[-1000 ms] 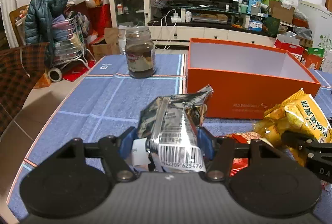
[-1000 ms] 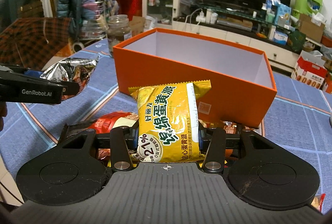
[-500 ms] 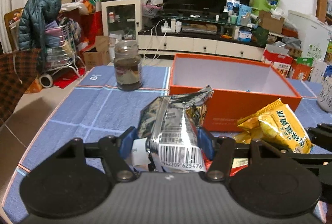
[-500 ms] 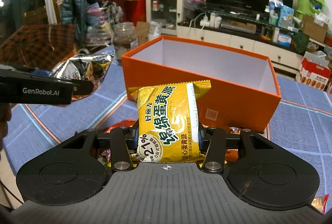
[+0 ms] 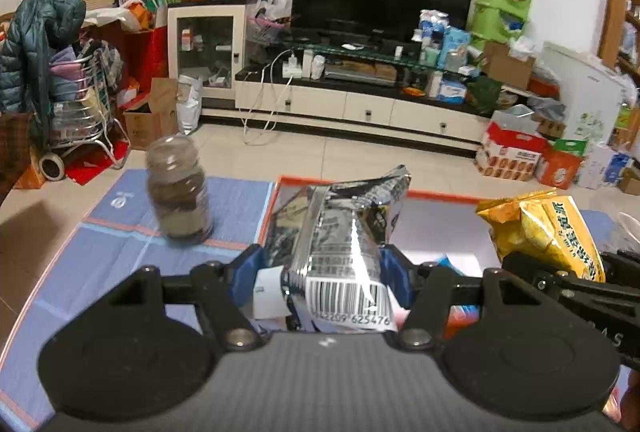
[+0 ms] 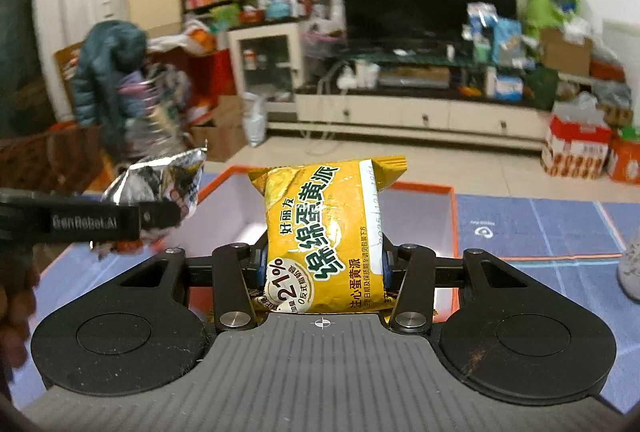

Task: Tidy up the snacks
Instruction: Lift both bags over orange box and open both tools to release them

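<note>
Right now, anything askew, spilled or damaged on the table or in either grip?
Nothing spilled or broken. The silver snack bag is crumpled, clamped in the left gripper. The yellow snack bag sits upright and intact in the right gripper. Both hang over the open orange box. The glass jar stands upright on the table.

Left hand-held gripper (image 5: 334,272): black ribbed body, blue pads, silver screws. Right hand-held gripper (image 6: 323,264): identical; side lettering "GenRobot.AI".

Blue grid-lined tablecloth (image 5: 120,252) under a glass jar (image 5: 180,191) and open orange box (image 6: 448,232)
</note>
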A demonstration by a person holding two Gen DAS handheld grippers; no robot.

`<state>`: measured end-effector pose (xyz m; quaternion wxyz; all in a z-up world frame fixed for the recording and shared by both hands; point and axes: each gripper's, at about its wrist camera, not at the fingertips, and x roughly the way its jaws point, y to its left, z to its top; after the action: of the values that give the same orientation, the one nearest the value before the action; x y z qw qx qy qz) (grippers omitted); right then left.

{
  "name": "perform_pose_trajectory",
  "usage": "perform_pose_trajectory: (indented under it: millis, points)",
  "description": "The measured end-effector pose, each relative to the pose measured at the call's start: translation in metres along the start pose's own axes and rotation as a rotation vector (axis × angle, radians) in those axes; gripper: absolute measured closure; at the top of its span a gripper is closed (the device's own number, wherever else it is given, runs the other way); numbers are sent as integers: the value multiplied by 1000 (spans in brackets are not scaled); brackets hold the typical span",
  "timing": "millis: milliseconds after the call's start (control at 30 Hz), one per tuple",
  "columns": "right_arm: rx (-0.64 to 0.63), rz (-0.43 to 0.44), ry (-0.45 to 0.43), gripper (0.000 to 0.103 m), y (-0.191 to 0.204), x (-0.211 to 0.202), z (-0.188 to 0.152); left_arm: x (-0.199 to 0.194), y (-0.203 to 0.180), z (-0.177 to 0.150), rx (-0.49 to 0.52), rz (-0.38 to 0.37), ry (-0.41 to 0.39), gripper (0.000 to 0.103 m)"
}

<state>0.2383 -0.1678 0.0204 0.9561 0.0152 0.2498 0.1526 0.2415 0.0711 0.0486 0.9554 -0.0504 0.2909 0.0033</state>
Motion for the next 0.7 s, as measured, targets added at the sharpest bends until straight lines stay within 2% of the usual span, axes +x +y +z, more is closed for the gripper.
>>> perform_pose_trajectory:
  millis: [33, 67, 100, 167, 267, 367, 433, 567, 600, 700]
  points:
    - [16, -5, 20, 69, -5, 16, 7, 14, -1, 5, -13, 1, 4, 39]
    - [31, -7, 47, 66, -10, 30, 13, 26, 0, 9, -27, -7, 10, 31]
    - [56, -12, 71, 65, -16, 42, 17, 32, 2, 11, -37, -10, 22, 18]
    - [82, -24, 59, 62, -22, 43, 19, 25, 7, 11, -63, -24, 14, 18]
    - [84, -18, -23, 51, -32, 4, 12, -12, 19, -2, -51, -66, -54, 7]
    - [98, -32, -89, 45, -49, -50, -9, -50, 34, -28, -45, -59, -78, 6]
    - [93, -56, -106, 42, -58, -87, -33, -74, 48, -51, -73, -30, -79, 5]
    - [74, -140, -84, 33, -76, -140, -78, -103, 66, -94, -173, 18, -44, 4]
    - [81, -172, -75, 28, -82, -151, -89, -104, 67, -101, -193, 16, -28, 4]
    - [97, -247, -69, 25, -100, -170, -110, -103, 64, -119, -198, -4, 3, 3]
